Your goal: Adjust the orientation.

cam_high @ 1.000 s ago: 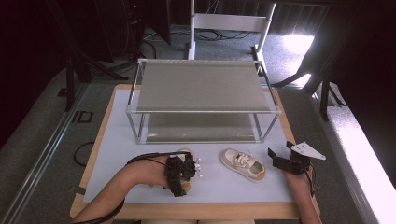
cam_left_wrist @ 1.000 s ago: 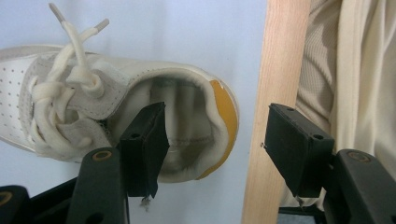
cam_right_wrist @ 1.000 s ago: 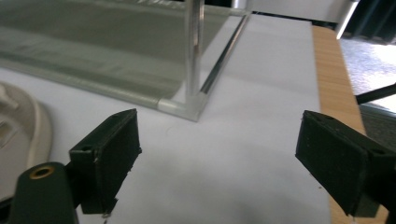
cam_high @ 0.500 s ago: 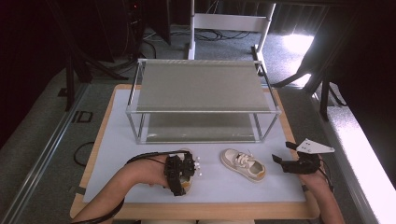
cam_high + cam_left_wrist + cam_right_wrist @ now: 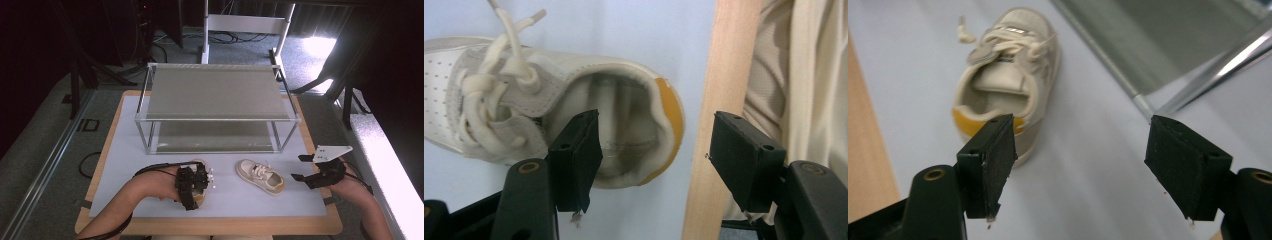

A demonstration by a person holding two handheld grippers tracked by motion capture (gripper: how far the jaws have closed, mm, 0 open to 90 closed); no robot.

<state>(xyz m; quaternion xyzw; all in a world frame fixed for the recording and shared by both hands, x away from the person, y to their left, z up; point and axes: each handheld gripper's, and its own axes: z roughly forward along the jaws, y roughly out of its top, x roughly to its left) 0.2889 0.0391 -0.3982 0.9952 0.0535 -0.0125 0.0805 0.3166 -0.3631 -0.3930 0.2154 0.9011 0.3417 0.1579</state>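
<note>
With your left gripper point(image 5: 196, 181) spread over the near-left shoe point(image 5: 574, 100) and gripping nothing, lower one jaw inside its heel collar, while your empty right gripper point(image 5: 306, 169), jaws lately narrowing, nears the right shoe point(image 5: 260, 176).

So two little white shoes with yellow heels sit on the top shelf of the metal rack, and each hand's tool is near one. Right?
Not quite. The shoes are not on the rack; both lie on the white mat in front of it, as the high view shows. One shoe lies near the right tool, the other shoe at the left tool.
</note>
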